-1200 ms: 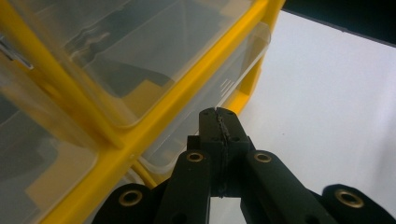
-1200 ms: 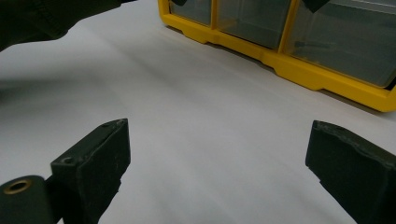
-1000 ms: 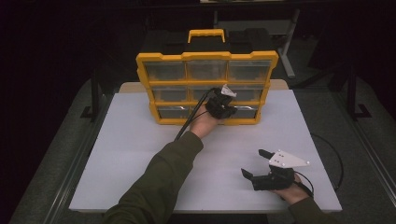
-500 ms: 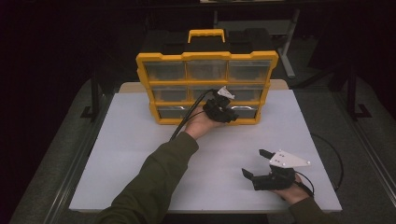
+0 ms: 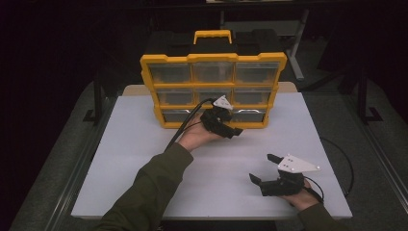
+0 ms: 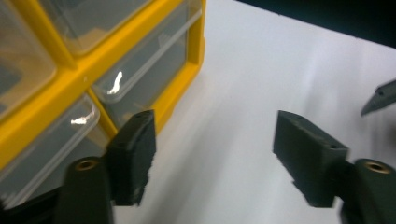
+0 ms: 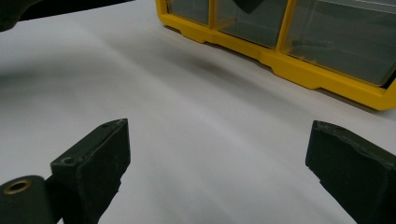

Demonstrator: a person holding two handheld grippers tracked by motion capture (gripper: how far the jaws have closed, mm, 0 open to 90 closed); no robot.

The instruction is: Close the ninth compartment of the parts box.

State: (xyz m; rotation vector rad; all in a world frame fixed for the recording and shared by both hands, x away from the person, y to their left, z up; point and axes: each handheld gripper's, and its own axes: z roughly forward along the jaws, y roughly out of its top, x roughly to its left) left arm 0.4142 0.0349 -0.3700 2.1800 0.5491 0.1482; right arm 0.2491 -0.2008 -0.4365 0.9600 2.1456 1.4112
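A yellow organizer (image 5: 211, 89) with clear drawers and a top handle stands at the back of the white table (image 5: 139, 159). My left gripper (image 5: 234, 127) hovers just in front of its bottom row, near the middle and right drawers. Its jaws have just been opening and stand open with nothing between them. In the left gripper view the left gripper (image 6: 219, 154) frames bare table, with the organizer's corner (image 6: 70, 79) to the left. My right gripper (image 5: 261, 168) rests open near the front right of the table. The right gripper (image 7: 219, 163) faces the organizer (image 7: 327, 79), its jaws wide apart and empty.
All the drawers look closed. A black cable (image 5: 185, 126) trails from the left gripper along the sleeve. Dark floor and metal frame legs surround the table. The table's front edge (image 5: 202, 217) runs just under the right hand.
The left gripper has drawn back from the bottom drawer front toward the near side and let go of it. The right gripper has stayed put.
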